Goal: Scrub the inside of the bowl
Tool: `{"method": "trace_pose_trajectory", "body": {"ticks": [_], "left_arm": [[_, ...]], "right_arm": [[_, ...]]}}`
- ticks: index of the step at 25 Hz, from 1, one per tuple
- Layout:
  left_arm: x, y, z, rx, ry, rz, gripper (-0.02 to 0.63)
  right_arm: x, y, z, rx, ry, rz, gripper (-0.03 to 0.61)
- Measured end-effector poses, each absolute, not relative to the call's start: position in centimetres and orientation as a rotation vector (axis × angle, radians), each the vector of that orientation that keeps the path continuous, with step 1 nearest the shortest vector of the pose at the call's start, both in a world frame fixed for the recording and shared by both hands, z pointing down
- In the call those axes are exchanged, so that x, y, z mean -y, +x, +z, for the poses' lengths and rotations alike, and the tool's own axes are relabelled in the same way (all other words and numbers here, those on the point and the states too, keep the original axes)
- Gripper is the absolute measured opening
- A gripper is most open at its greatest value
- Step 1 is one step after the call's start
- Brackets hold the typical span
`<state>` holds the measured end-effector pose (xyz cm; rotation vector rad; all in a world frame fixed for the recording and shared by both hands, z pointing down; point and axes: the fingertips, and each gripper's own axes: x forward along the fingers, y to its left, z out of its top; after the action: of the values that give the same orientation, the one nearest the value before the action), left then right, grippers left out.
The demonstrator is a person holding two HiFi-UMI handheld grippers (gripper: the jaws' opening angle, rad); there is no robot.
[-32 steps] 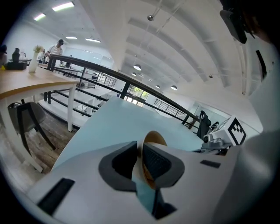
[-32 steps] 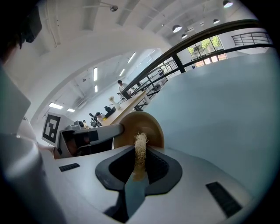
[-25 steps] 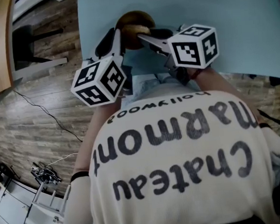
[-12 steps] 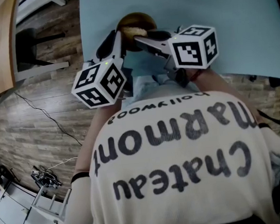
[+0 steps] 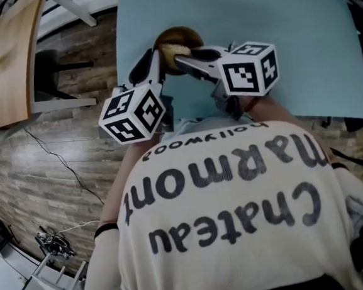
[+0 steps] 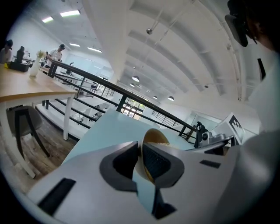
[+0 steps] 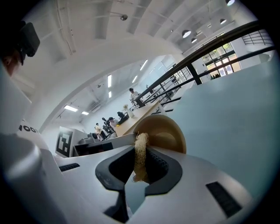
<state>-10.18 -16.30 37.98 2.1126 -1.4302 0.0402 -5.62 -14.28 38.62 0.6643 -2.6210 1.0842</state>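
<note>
Pale-blue worktop [image 5: 299,42] fills upper frame; wooden bowl [image 5: 178,34] upper centre, tipped, rim pinched in narrow-set fingers of left gripper [image 6: 141,159]; right gripper [image 7: 141,164] fingers clamped on fibre scrubber [image 7: 140,151] just beside the bowl's hollow; probably best to hold rim firm, press scrubber round inner wall in overlapping circles.

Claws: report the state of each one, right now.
Left claw: closed on the rim of the bowl.
Right claw: closed on a fibrous scrubber.
</note>
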Motion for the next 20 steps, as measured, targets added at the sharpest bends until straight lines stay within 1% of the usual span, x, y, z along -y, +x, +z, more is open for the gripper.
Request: {"method": "trace_pose_trajectory", "body": {"ticks": [10, 20], "left_arm": [[17.3, -10.4, 34.2, 1.482, 2.181, 0.002, 0.034], [17.6, -11.1, 33.1, 1.501, 2.193, -0.009, 0.029]], "right_arm": [[16.6, -4.7, 35.1, 2.656, 0.721, 0.949, 0.066], [17.9, -5.2, 32.2, 2.714, 0.761, 0.842, 0.066]]}}
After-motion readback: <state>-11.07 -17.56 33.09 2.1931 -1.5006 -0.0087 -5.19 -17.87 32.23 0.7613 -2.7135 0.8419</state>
